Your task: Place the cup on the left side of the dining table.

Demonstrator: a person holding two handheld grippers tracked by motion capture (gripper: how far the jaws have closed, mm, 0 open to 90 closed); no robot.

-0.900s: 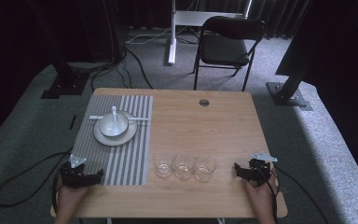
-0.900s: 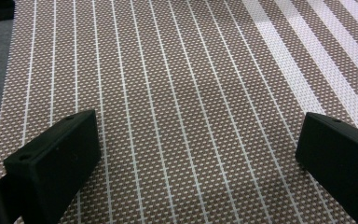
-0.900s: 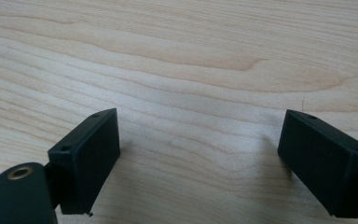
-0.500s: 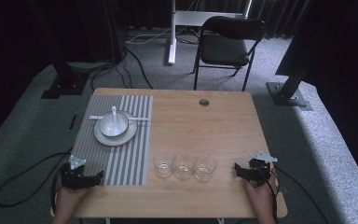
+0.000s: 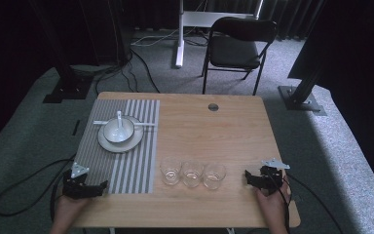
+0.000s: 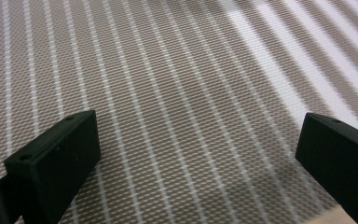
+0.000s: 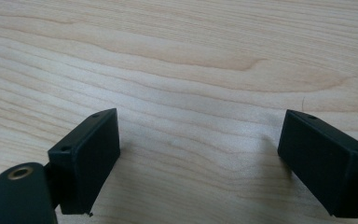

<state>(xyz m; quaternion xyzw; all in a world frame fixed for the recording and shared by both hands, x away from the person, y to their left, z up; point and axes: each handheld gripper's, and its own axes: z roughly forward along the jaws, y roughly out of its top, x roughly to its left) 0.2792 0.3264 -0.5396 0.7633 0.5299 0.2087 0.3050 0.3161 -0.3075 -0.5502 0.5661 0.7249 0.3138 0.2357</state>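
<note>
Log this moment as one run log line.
left claw: open over striped mat | right claw: open over table | three glasses: untouched

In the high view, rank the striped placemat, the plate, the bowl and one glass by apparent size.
1. striped placemat
2. plate
3. bowl
4. any one glass; the three look alike.
The bowl and the glass are close in size, and the glass sits nearer the camera, so that order is unsure.
</note>
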